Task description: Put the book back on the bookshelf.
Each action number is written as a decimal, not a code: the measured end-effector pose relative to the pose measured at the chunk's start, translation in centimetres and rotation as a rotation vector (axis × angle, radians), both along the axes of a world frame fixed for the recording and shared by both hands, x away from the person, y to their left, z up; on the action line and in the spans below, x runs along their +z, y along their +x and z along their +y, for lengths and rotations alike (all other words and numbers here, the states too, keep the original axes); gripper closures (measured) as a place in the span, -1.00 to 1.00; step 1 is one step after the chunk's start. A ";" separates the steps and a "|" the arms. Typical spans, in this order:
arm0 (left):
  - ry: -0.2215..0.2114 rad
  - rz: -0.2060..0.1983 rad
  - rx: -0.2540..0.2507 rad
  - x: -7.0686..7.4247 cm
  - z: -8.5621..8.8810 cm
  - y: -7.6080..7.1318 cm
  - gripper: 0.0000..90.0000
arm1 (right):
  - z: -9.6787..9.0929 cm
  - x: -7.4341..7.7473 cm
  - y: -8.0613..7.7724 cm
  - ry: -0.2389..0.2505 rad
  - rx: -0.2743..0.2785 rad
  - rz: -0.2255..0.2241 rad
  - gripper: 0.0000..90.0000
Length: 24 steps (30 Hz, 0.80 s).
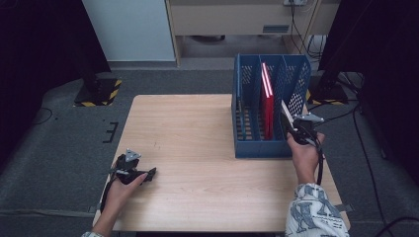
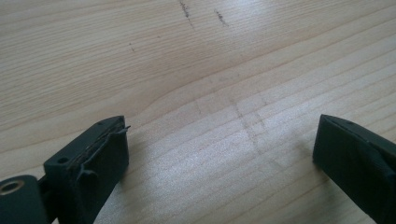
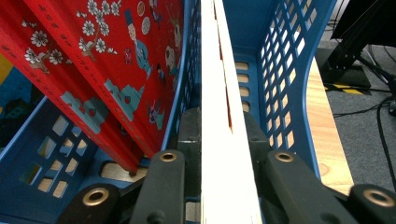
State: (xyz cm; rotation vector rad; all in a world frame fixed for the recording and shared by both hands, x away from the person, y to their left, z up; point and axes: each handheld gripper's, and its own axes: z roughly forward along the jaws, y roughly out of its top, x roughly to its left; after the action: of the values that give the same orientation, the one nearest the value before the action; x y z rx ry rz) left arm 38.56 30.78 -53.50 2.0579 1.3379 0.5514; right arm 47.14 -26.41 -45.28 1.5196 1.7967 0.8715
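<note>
My right tool [image 3: 219, 140] is clamped on a thin white-edged book [image 3: 217, 93], held on edge over the right-hand compartment of the blue perforated file rack [image 1: 247, 148] at the worktop's [image 1: 197, 128] far right. A red illustrated book [image 3: 107, 70] leans in the middle compartment beside it. My left tool [image 2: 219, 149] rests near the worktop's left front edge, jaws apart over bare wood.
</note>
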 end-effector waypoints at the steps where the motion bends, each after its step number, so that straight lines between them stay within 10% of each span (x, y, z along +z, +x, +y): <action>1: 0.000 0.000 0.000 0.0 0.0 0.0 -0.94 | 0.0 0.0 0.0 -0.001 0.001 -0.003 0.68; 24: -0.002 -0.003 0.000 0.0 0.0 0.0 -0.94 | 0.2 -0.2 2.4 -0.075 -0.059 -0.035 0.68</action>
State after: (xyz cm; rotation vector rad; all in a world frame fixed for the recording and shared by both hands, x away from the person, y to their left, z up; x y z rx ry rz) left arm 38.58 30.76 -53.53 2.0547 1.3369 0.5527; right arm 49.53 -26.24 -45.48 1.4927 1.7314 0.7885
